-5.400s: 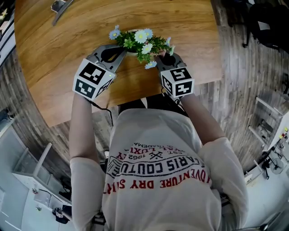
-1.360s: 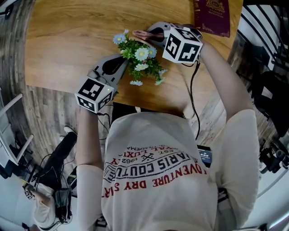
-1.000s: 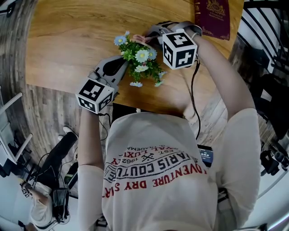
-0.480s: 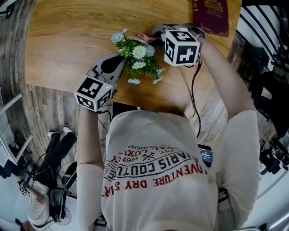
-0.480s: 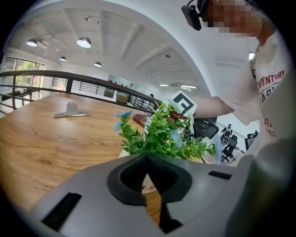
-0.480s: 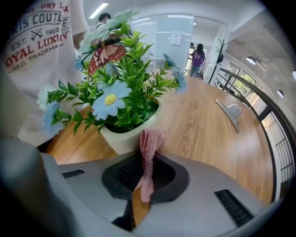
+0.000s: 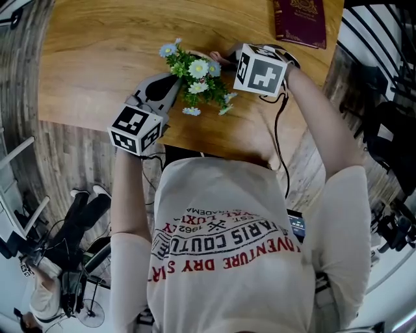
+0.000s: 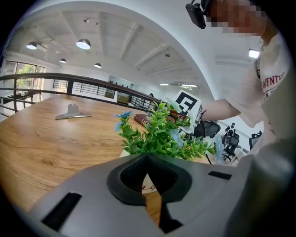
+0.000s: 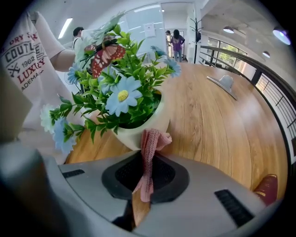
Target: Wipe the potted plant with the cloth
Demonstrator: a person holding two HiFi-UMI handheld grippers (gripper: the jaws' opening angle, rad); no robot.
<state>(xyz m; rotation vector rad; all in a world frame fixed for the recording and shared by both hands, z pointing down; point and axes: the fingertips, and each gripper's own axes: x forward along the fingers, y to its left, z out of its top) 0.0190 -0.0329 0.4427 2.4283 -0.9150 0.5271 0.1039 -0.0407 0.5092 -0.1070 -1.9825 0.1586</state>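
Observation:
A white pot of green leaves and pale blue and white daisies, the potted plant (image 7: 195, 73), stands near the front edge of the wooden table (image 7: 97, 52). My right gripper (image 7: 224, 58) is at its far right side, shut on a pink knitted cloth (image 9: 150, 148). The cloth's bunched end touches the pot's wall (image 9: 152, 122). My left gripper (image 7: 172, 81) is against the plant's left side with its jaws shut. In the left gripper view the pot (image 8: 149, 186) shows just behind the left gripper (image 8: 147, 155). Whether the left gripper pinches anything I cannot tell.
A dark red booklet (image 7: 300, 19) lies on the table at the far right. A metal clip (image 8: 71, 111) lies further off on the bare wood. The table's front edge (image 7: 214, 153) runs just below the plant, close to the person's body.
My right gripper has rolled at the wrist and slid a little along the pot's far side with the cloth. The left gripper has stayed put.

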